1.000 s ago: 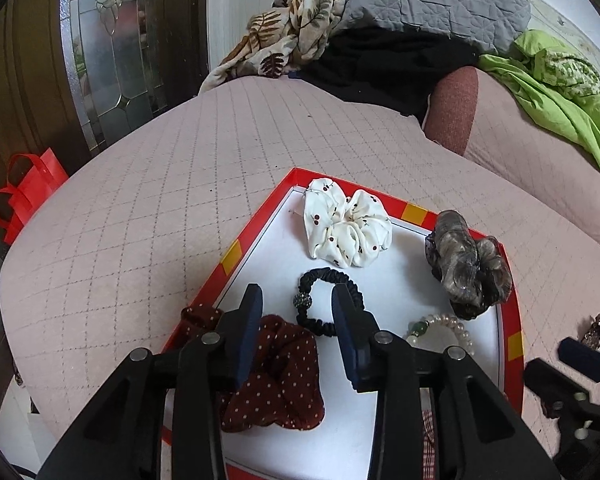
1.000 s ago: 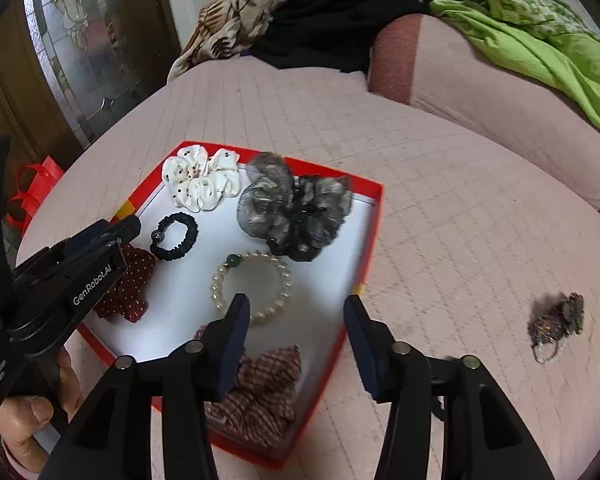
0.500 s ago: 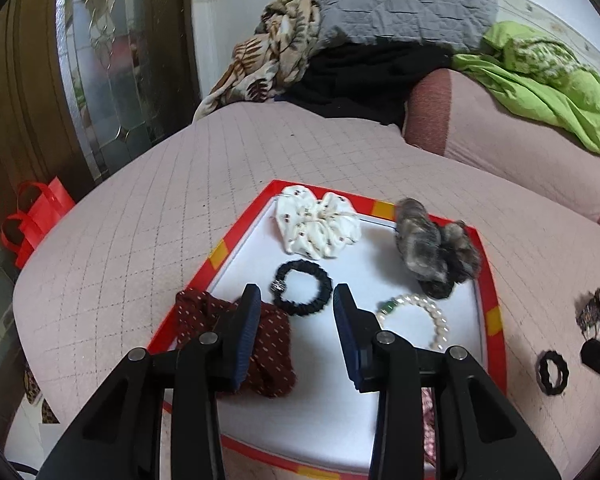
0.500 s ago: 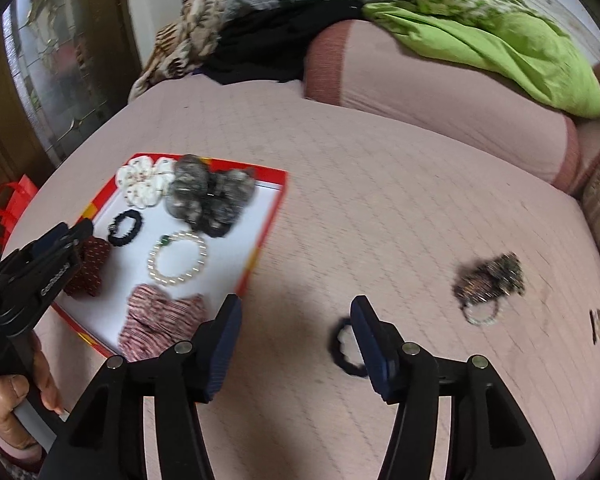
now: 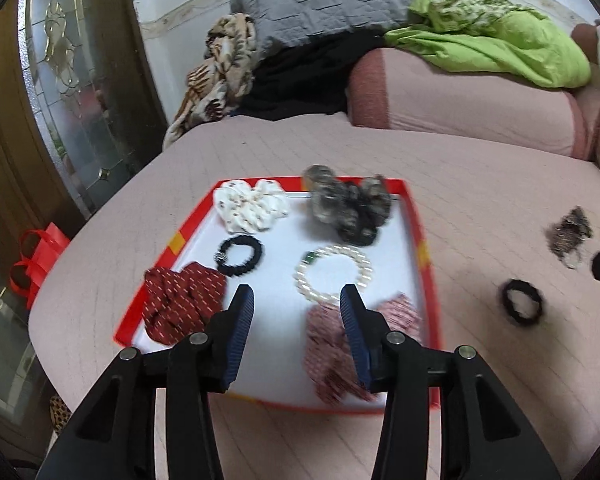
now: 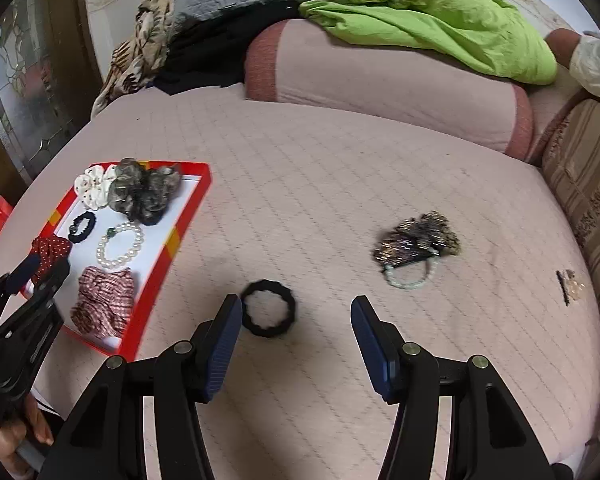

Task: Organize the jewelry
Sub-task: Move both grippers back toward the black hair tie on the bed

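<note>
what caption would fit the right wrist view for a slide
Open right gripper above the bed, a black hair tie lying near its left finger, red tray of sorted accessories at left.

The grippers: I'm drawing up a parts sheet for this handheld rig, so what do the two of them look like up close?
Both look alike. The left gripper and right gripper each have angular matte-black linkage arms with triangular cut-outs and round silver pivot pins. Their fingers are flat and carry dark blue ribbed pads. From the right wrist view, the left gripper's body is black with white lettering too blurred to read. No cables or sleeves show.
</note>
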`<action>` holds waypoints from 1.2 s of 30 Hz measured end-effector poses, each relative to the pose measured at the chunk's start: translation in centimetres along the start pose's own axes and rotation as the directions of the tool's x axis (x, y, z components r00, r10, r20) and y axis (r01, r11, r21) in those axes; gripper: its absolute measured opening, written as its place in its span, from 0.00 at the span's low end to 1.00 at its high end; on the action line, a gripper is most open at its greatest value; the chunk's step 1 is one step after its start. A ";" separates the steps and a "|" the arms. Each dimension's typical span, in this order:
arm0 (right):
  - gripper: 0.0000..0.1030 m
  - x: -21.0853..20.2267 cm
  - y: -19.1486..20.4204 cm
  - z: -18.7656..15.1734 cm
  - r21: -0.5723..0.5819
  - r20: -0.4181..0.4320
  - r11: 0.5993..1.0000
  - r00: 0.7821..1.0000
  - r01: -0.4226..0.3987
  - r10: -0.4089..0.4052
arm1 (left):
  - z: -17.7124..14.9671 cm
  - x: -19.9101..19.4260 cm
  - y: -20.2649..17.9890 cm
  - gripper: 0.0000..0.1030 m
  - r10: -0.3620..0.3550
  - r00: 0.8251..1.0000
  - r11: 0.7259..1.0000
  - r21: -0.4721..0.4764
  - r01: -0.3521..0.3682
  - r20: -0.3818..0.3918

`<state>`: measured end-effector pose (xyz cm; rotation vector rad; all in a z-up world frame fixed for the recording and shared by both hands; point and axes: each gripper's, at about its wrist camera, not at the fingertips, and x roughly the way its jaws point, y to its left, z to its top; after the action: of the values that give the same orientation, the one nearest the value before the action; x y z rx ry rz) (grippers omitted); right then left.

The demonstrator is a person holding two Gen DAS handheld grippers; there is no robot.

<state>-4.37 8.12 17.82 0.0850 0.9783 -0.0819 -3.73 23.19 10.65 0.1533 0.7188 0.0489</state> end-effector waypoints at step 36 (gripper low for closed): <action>0.60 -2.5 -14.2 -3.5 0.167 0.005 0.977 0.991 0.132 -0.134 | -0.7 -7.3 -10.4 0.54 -0.208 0.968 0.978 -0.030 0.206 -0.139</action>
<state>-10.17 -5.54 17.43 0.1721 0.9594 -0.2875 -9.78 12.30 13.22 0.0597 0.8728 -0.1356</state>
